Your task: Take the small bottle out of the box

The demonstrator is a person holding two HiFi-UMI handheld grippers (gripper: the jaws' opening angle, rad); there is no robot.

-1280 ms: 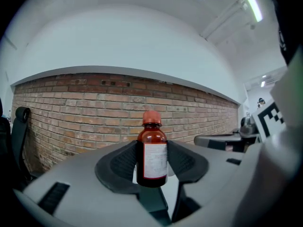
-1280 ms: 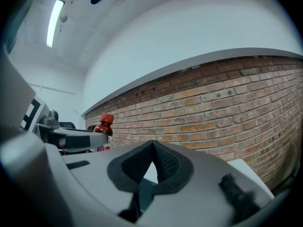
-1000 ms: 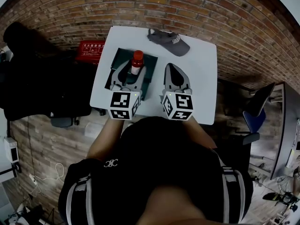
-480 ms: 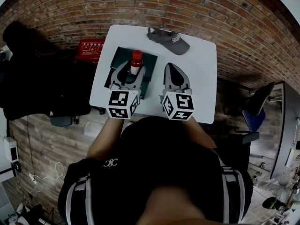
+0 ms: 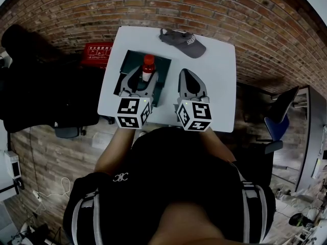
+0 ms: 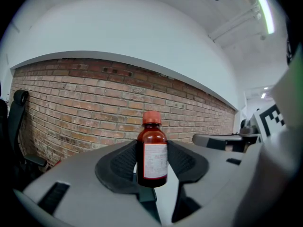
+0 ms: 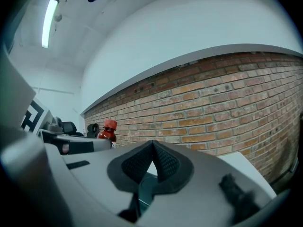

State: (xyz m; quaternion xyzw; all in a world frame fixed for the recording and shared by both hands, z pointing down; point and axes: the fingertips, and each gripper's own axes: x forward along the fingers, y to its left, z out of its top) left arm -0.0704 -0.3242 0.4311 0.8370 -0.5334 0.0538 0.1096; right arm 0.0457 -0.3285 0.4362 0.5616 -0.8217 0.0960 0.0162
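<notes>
The small bottle (image 6: 152, 150), brown glass with a red cap and a white label, stands upright, gripped at its sides by the left tongs (image 6: 152, 157). Under it the dark green box (image 5: 164, 75) lies open on the white bench's (image 5: 219, 86) left half.

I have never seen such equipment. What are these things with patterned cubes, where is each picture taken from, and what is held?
A person holds a grasping tool in each hand; the cubes are part of them. One camera sits on the person's head, looking down; one rides on each tool. On the white table are a dark green box and a grey cap. The left tool grips a small brown bottle over the box. The right tool is shut and empty.
</notes>
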